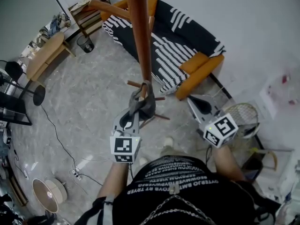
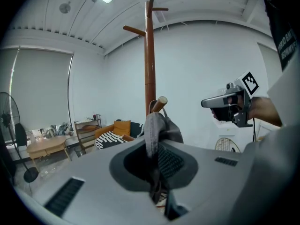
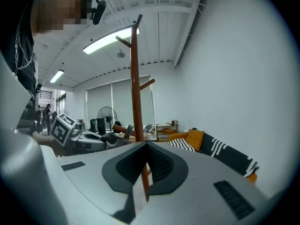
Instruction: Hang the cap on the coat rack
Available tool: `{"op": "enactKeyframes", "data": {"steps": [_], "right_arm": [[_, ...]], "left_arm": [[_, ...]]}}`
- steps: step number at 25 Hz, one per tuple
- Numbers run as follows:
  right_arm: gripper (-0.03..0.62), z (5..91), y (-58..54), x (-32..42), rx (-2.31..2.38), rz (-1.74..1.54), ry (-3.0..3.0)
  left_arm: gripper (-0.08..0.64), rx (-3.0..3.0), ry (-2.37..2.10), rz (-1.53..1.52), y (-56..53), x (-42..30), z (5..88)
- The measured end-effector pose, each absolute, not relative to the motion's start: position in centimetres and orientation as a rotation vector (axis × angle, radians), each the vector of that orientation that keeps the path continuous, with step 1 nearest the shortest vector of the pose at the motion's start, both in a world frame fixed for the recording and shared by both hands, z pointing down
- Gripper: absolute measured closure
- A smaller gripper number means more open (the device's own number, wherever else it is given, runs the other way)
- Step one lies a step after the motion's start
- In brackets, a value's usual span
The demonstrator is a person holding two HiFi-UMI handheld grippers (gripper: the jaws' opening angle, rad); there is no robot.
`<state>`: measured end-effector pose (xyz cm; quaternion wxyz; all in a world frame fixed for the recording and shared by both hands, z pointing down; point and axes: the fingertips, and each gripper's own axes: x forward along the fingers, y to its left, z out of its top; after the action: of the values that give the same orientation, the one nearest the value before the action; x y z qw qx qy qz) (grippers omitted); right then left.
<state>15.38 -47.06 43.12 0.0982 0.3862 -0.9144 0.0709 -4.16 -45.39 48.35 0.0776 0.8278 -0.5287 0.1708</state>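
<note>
Left gripper (image 1: 136, 103) pinching grey cap (image 1: 147, 107) by coat rack peg (image 2: 161, 102), right gripper (image 1: 192, 100) pressed together, empty

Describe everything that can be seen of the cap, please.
The cap is dark grey and looks like soft cloth. It is crumpled, so no brim can be made out. It stands upright, pinched between the shut jaws of the left gripper, and sticks out beyond their tips. Its top is at the pale tip of a low wooden peg of the coat rack. Whether it already hooks over the peg cannot be told.
</note>
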Motion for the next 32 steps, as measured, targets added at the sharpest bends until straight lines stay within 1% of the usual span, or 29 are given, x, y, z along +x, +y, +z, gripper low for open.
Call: {"op": "enactKeyframes", "data": {"steps": [11, 12, 15, 16, 24, 28, 29, 30, 32], "right_arm": [[0.591, 43.0, -47.3, 14.7, 1.115, 0.209, -2.718], [0.591, 42.9, -47.2, 14.5, 1.115, 0.208, -2.72], [0.591, 42.6, -46.5, 13.7, 1.113, 0.207, -2.724], [0.591, 42.5, -46.1, 13.4, 1.113, 0.206, -2.728], [0.591, 41.2, -42.9, 11.7, 1.148, 0.181, -2.746], [0.591, 40.4, -40.6, 11.1, 1.174, 0.157, -2.754], [0.591, 40.1, -40.1, 11.0, 1.184, 0.149, -2.756], [0.591, 39.9, -39.5, 11.0, 1.195, 0.141, -2.757], [0.591, 39.6, -38.5, 10.7, 1.215, 0.121, -2.755]], "left_arm": [[0.538, 2.446, -1.589, 0.564, -45.0, -4.2, 49.9], [0.527, 2.45, -1.578, 0.57, -44.9, -4.2, 49.9], [0.449, 2.479, -1.538, 0.592, -44.1, -4.2, 49.6], [0.439, 2.49, -1.527, 0.598, -43.8, -4.2, 49.5], [0.431, 2.572, -1.557, 0.501, -40.8, -5.8, 45.5], [0.444, 2.585, -1.618, 0.417, -38.6, -7.5, 42.3], [0.479, 2.589, -1.631, 0.388, -37.9, -7.9, 41.5], [0.534, 2.592, -1.641, 0.361, -37.3, -8.3, 40.7], [0.557, 2.601, -1.652, 0.319, -36.0, -9.0, 39.4]]}}
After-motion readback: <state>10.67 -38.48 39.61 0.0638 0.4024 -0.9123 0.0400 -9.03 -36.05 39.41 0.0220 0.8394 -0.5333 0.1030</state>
